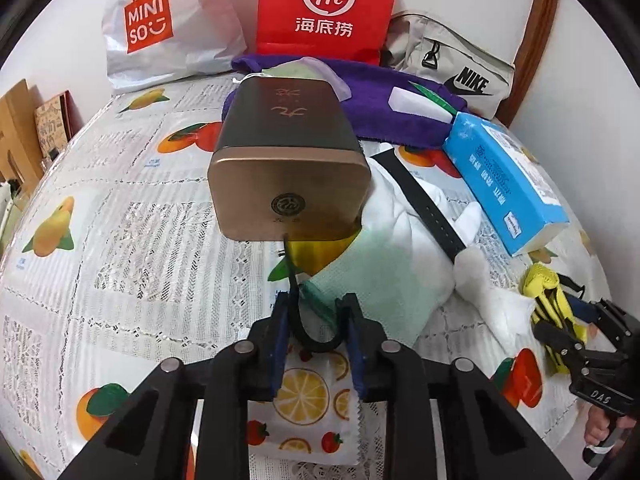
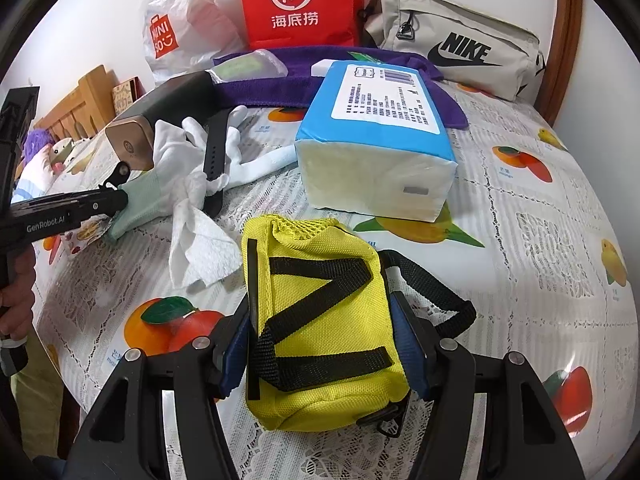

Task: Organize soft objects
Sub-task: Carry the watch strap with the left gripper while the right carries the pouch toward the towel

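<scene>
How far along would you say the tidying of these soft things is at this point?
Early: nothing looks sorted yet. In hand: the right gripper clamps the yellow pouch; the left gripper pinches the green cloth. Left: white cloths, purple towel, tissue pack lie scattered.

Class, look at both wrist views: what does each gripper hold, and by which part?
The right gripper clamps the yellow pouch by its two sides. The left gripper pinches the pale green cloth at its near corner.

Both my wrist cameras look steeply down along the fingers, close over the surface (image 1: 120, 208), sharing the red bag (image 1: 326, 8) and tissue pack (image 2: 376, 136).
</scene>
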A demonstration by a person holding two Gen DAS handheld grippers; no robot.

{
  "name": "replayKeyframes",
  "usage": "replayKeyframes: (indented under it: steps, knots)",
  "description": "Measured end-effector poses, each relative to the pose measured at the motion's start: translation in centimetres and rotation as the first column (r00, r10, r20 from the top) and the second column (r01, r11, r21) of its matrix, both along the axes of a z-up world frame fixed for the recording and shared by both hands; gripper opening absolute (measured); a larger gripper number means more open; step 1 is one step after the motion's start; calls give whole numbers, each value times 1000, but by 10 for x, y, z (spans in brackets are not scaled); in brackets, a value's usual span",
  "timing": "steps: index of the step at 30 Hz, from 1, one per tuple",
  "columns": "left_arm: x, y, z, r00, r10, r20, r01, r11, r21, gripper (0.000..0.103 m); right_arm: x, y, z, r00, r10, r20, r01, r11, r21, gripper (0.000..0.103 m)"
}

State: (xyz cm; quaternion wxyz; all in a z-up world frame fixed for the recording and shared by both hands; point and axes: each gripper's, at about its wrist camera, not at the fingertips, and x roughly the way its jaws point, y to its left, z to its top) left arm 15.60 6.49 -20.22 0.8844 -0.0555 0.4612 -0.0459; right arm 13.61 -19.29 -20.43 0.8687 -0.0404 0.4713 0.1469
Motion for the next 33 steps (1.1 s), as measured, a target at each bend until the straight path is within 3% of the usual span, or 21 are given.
replayKeyframes:
  steps: [12,15,17,18,20,21,23,27,33]
  knots:
    - [-18,10,14,1000,2,4,-2,999,-47,19,2,-1,6,1000,0,2,0,1000,-2,60]
    - [-21,13,18,1000,24,10,-24,1000,-15,20,1,-4,9,1000,-7,7,8,1000,-7,60]
    - [-22,10,18,999,33,11,-34,997,70,20,0,-6,12,1000,-9,8,9,1000,-5,60]
    - [-21,11,17,999,33,5,-33,997,73,20,0,-6,12,1000,-9,8,9,1000,-7,60]
    - [-20,25,12,998,22,-51,-27,993,-115,20,-1,-6,14,1000,-7,9,7,1000,-13,60]
    - [-21,29,10,997,47,-62,-55,991,-124,20,-2,-6,14,1000,-5,8,5,1000,-16,60]
    - [-24,27,10,997,76,-31,-75,997,6,20,-4,-5,15,1000,-3,11,3,1000,-20,60]
    - [-28,36,10,996,80,-38,-82,995,-48,20,-6,-4,14,1000,1,6,-1,1000,-22,60]
    - [-30,40,23,996,84,-15,-84,995,-48,20,-9,-8,22,1000,-10,16,10,1000,-14,59]
